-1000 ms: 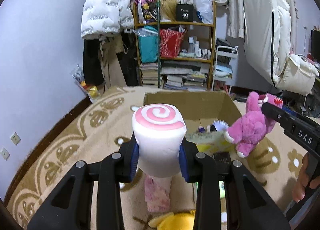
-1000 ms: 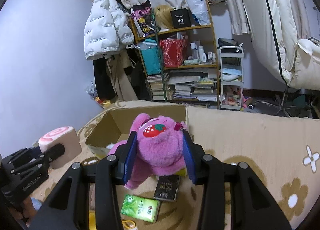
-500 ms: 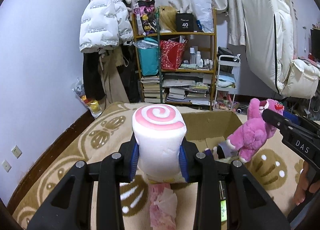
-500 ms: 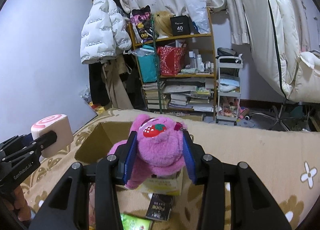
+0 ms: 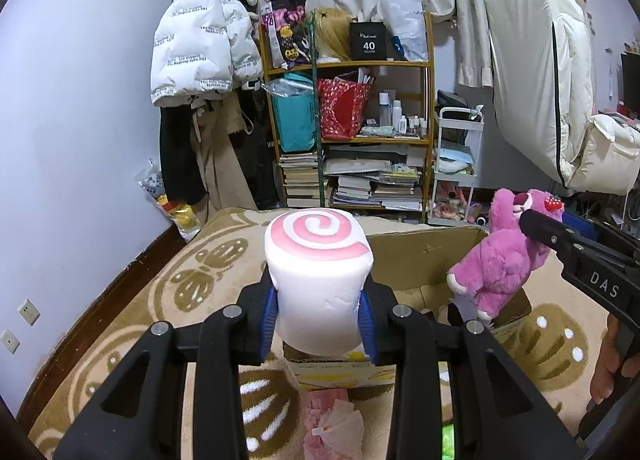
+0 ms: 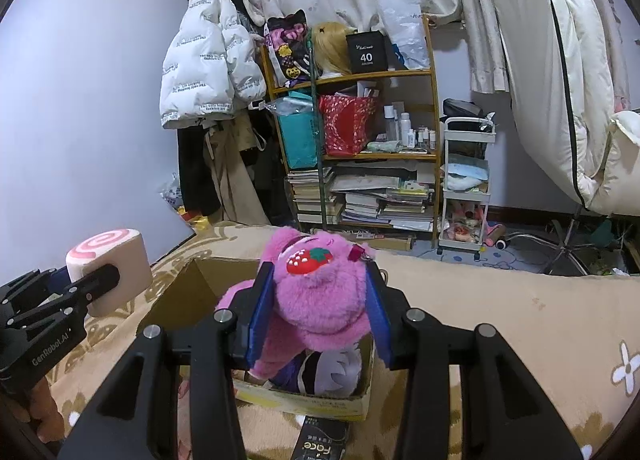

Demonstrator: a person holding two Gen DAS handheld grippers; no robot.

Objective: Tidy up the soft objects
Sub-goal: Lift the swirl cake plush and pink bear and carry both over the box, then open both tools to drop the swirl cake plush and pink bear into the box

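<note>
Both toys rose and moved farther over the room since a second before, and the open brown cardboard box (image 6: 188, 300) that sat far ahead then lay right under them. That meant, I think, the toys were almost ready to be dropped in, though neither was let go yet.

The left tool (image 5: 318, 314) was clamped on the white squishy roll toy with a pink swirl on top (image 5: 318, 260). Its blue pads (image 5: 267, 318) pressed into the soft sides, and the toy stood upright, up in the air near the left edge of the box.

The right tool (image 6: 318, 310) was clamped on the fluffy pink bear toy with a red strawberry on its head (image 6: 316, 296). The bear's body hung down over the box. Its fur looked thick and puffy. Under it, inside the box, a dark and grey soft toy (image 6: 328, 374) already lay.

Some small flat packs lay on the beige patterned carpet (image 6: 500, 312) near the box.
</note>
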